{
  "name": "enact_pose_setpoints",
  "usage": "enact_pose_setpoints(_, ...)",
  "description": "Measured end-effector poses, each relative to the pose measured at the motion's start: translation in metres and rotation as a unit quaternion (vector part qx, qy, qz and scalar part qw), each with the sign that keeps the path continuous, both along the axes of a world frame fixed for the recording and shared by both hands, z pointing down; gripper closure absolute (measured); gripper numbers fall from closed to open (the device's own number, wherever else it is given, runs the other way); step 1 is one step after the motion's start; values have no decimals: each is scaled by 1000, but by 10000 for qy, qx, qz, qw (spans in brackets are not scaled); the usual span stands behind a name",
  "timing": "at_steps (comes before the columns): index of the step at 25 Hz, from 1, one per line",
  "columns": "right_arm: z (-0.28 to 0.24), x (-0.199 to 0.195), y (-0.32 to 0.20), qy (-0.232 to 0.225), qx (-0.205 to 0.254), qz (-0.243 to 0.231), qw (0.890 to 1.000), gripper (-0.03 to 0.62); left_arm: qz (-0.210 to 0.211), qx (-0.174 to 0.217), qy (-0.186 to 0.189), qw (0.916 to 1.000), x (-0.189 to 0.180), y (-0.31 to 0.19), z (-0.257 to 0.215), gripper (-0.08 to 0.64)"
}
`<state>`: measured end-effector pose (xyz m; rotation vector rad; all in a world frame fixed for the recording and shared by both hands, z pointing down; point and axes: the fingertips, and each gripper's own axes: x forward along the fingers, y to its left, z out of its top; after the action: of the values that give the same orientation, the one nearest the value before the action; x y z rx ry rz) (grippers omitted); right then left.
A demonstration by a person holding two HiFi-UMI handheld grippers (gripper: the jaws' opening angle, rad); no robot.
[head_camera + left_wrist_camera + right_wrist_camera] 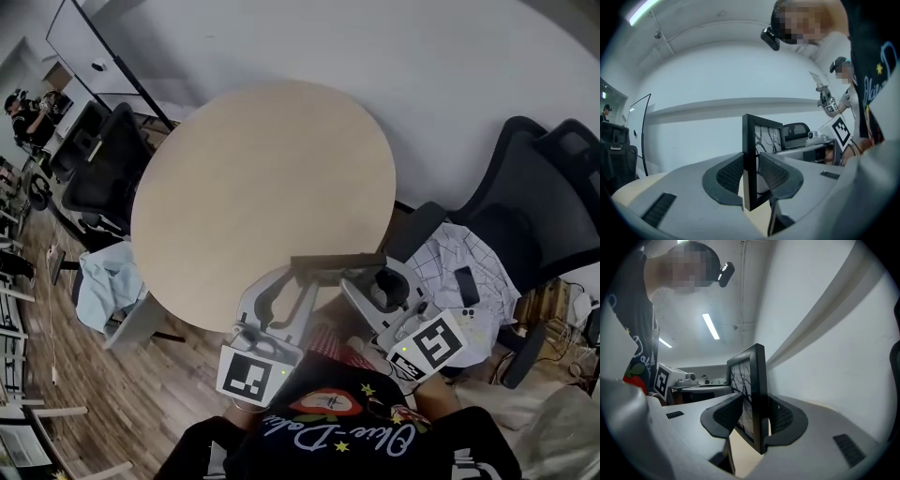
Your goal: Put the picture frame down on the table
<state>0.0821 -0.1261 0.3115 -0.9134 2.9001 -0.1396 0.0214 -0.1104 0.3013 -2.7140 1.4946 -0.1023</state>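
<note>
Pale wooden flooring (141,394) and a white wall (422,66) are seen around a round, light-coloured bench (253,187), whose top is bare apart from what is held at its near rim. A black picture frame (337,261) is held upright there, seen edge-on from the head view, with its length running along the rim. Whether its lower edge touches the bench cannot be told.

The frame's left end is clamped by the left gripper (298,281). In the left gripper view the two meshed pads (729,174) are pressed on either side of the frame (750,140), so the jaws are kept apart only by its thickness. The right end is gripped the same way by the right gripper (373,277). In the right gripper view the frame (757,380) is seen standing between the closed-in pads (723,417), with dark curling lines visible on the picture behind the glass.

To the right of the bench a black office chair (525,216) is seen, draped with a checked cloth (450,258) on which a dark phone (466,284) is laid.
</note>
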Motion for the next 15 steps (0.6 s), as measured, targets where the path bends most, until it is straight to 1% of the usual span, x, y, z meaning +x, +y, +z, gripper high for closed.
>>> enact_pose_setpoints(4, -2, 3, -1, -40, 25, -6, 10000, 465, -36, 7, -37, 10000, 3, -1, -3, 471)
enact_pose_setpoints(8, 0, 11, -2, -64, 2, 14, 10000, 465, 27, -2, -182, 9998, 11, -2, 1, 471)
enact_pose_setpoints(11, 0, 17, -6, -10, 45, 68, 10000, 465, 97, 57, -148, 9998, 17, -6, 1, 471)
enact_pose_setpoints(15, 4, 17, -9, -7, 2, 104, 9999, 465, 124, 31, -147, 9998, 17, -10, 4, 471)
